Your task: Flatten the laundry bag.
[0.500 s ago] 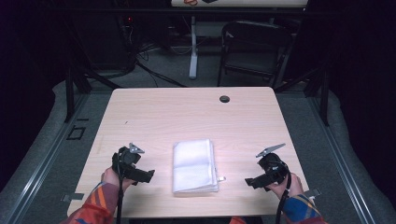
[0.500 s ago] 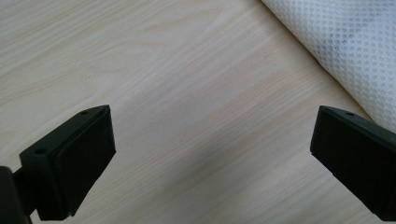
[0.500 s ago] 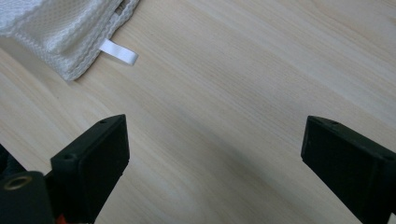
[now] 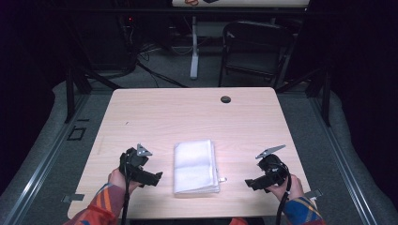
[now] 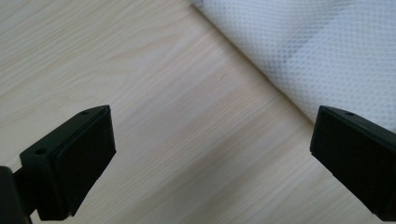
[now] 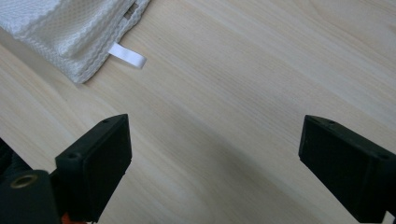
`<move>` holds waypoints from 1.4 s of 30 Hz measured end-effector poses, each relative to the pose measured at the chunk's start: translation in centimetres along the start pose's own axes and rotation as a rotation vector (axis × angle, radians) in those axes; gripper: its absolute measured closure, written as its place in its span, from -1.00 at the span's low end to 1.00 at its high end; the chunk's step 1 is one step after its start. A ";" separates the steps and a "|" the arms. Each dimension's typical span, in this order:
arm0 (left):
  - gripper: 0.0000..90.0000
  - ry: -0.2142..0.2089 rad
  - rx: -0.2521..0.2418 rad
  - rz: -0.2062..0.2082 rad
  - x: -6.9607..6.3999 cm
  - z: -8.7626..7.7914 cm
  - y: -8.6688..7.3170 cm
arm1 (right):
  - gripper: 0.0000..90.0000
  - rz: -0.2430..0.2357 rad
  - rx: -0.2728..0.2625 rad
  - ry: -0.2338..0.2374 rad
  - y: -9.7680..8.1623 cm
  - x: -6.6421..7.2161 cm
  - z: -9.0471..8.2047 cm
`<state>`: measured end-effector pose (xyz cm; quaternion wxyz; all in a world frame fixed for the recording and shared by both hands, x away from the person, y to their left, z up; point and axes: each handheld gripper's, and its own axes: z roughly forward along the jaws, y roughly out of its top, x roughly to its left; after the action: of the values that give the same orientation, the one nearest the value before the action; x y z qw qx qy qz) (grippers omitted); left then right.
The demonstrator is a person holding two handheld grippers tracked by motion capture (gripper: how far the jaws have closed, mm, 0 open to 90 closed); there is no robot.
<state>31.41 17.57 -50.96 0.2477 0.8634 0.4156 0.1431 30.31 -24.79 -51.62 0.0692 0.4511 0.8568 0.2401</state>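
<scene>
A: Folded white mesh-textured cloth (image 4: 195, 167) — where does it lie?

B: Flat on the pale rectangular wooden table (image 4: 187, 117), near the edge closest to the person. A small white fabric tab (image 6: 127, 55) sticks out of the cloth's side that faces the right gripper (it lies flat on the wood).

A: And the grippers?

B: The black two-jaw left gripper (image 4: 152, 178) sits just beside the cloth on one side, pointing toward it. Its jaws stand wide apart, with bare wood between them. In the left gripper view, the cloth's edge (image 5: 308, 51) runs past the upper corner without touching either jaw.

A: The other one?

B: The black two-jaw right gripper (image 4: 251, 183) is near the cloth on the opposite side, a little farther off, also pointing toward it. Its jaws are spread wide as well, holding nothing. Neither gripper touches the cloth.

A: Anything else?

B: A small dark round hole (image 4: 225, 99) sits well beyond the cloth, near the far edge.
</scene>
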 end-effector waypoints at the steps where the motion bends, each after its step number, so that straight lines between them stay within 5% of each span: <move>1: -1.00 0.000 0.000 0.000 0.0 0.0 0.0 | -0.79 0.000 0.000 0.000 0.0 0.0 0.0; 5: -0.99 -0.041 -0.013 0.040 -1.3 0.2 0.5 | -0.78 0.033 -0.034 0.011 0.1 0.6 0.2; 6: -0.99 -0.049 -0.020 0.045 -1.5 0.2 0.5 | -0.78 0.008 -0.002 0.016 0.3 0.4 0.0; 16: -0.91 -0.093 -0.053 0.093 -3.7 1.0 1.8 | -0.73 0.005 -0.003 0.036 0.8 0.7 0.5; 26: -0.93 -0.120 -0.052 0.152 -5.4 2.0 2.5 | -0.72 -0.020 0.012 0.037 1.6 1.2 0.8; 42: -0.86 -0.174 -0.016 0.286 -10.1 4.8 3.9 | -0.72 -0.034 0.030 0.064 1.7 1.3 1.2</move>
<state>29.91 6.11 -53.29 0.2669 0.9207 0.2645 0.1051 31.18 -22.52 -51.75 0.0393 0.4295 0.8696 0.2404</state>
